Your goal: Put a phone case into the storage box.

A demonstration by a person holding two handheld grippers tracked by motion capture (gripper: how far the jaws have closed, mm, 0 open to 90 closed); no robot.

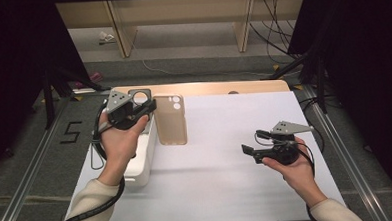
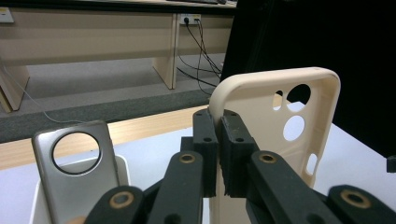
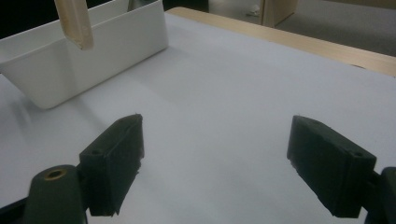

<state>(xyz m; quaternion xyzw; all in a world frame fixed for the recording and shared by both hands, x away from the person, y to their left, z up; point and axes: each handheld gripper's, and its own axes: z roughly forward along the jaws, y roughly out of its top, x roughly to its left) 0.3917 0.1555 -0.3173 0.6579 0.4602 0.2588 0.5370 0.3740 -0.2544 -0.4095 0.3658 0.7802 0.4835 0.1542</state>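
A beige phone case (image 1: 170, 119) with camera cut-outs hangs above the white table, just right of the white bin (image 1: 141, 165). My left gripper (image 1: 151, 106) is shut on its long edge. In the left gripper view the two black pads of the left gripper (image 2: 218, 128) pinch the rim of the beige case (image 2: 261, 93), which stands upright. A grey phone case (image 2: 79, 191) with a round hole stands in the bin. My right gripper (image 1: 250, 144) hovers at the table's right, open and holding nothing. In the right gripper view, the right gripper (image 3: 215, 158) has its jaws wide apart over bare table.
The white bin (image 3: 93, 56) sits at the table's left edge, with the beige case's corner (image 3: 74, 21) hanging in front of it. A wooden strip (image 1: 208, 88) runs along the table's far edge. Black cables trail from both grippers. Shelving and floor cables lie beyond.
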